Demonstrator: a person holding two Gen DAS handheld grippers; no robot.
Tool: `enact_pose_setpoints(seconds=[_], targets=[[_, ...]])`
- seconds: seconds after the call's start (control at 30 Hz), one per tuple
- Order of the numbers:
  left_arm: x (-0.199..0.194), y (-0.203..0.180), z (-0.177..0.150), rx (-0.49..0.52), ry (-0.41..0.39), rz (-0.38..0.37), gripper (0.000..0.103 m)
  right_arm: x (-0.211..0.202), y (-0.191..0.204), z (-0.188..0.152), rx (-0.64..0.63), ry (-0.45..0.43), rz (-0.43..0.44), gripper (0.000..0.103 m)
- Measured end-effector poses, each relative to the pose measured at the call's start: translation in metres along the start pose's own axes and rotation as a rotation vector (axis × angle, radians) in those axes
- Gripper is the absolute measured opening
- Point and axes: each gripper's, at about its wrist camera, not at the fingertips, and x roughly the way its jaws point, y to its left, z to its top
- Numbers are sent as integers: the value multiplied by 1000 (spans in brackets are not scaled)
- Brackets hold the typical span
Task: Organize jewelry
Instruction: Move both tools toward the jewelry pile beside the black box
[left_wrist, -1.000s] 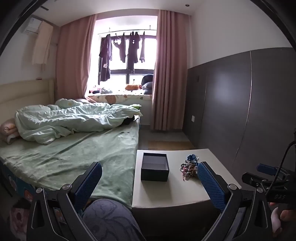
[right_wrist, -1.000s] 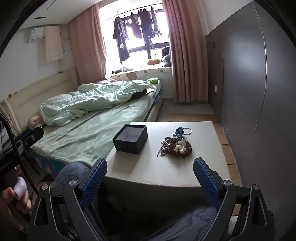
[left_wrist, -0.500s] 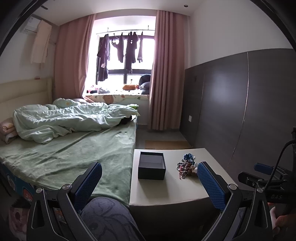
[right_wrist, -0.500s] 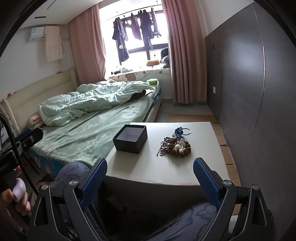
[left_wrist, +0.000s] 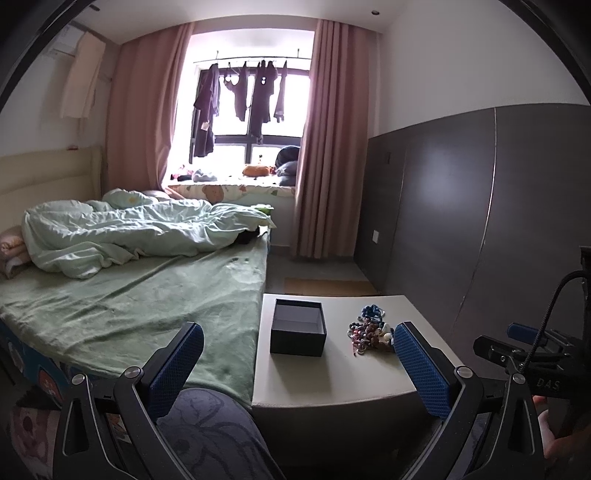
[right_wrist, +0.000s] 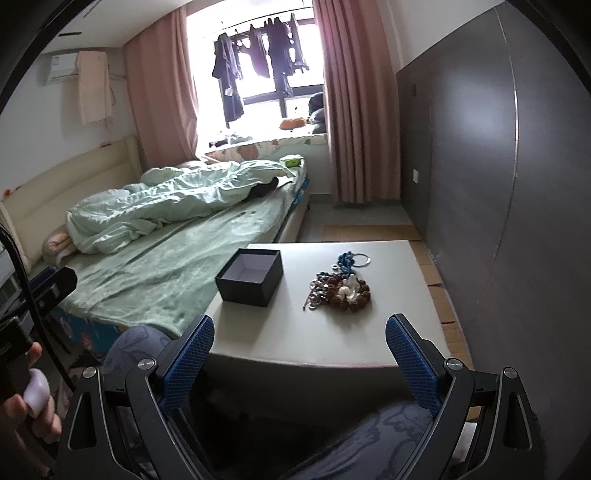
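Observation:
An open, empty black box (left_wrist: 297, 327) (right_wrist: 250, 272) stands on a low white table (left_wrist: 332, 376) (right_wrist: 332, 332). To its right lies a pile of jewelry (left_wrist: 369, 330) (right_wrist: 340, 288): brown bead strings, a white piece, blue beads and a silver ring (right_wrist: 360, 259). My left gripper (left_wrist: 297, 363) is open and empty, held back from the table's near edge. My right gripper (right_wrist: 299, 354) is open and empty, also short of the table.
A bed with green sheet (left_wrist: 129, 295) (right_wrist: 177, 258) and rumpled duvet touches the table's left side. A dark wall panel (left_wrist: 480, 221) (right_wrist: 498, 184) runs along the right. My knees (left_wrist: 207, 417) sit below the grippers. Curtains and a window are at the far end.
Both grippers have drawn back slightly from the table and the left view has tilted up. The box and jewelry have not moved. Both grippers stay open.

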Motion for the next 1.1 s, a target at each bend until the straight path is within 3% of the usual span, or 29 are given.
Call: enact_pose_setpoints(seconds=[0.57,1.1], targets=[[-7,-7,-1,24,-24,14,103,-13,0,-3,26,-45,-48,94],[-25,-16,1,43,-39,-37,103,-40,-5,-10,57,-59,-48,94]])
